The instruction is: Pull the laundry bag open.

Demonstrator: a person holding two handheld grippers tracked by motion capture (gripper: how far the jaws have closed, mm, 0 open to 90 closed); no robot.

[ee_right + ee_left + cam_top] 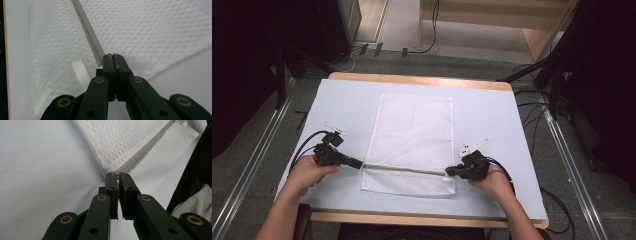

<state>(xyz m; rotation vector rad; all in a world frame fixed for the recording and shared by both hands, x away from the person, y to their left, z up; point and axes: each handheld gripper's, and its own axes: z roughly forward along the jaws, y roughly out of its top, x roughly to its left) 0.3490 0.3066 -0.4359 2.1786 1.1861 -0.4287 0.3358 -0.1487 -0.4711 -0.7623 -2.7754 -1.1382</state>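
Observation:
A white mesh bag (414, 130) lies flat in the middle of the pale table, with a grey zipper (404, 169) running across its near end. My left gripper (360, 164) is at the zipper's left end. In the left gripper view its jaws (116, 173) are pinched together on the end of the zipper (142, 152), with a small brownish bit between the tips. My right gripper (447, 172) is at the zipper's right end. In the right gripper view it (113, 55) is shut on the bag's mesh (150, 32) right beside the zipper (87, 30).
A white ribbon loop (81, 71) sticks out of the bag next to my right jaws. The table (492, 115) has a wooden rim and bare surface on both sides of the bag. Cables, metal rails and black stands surround it on the floor.

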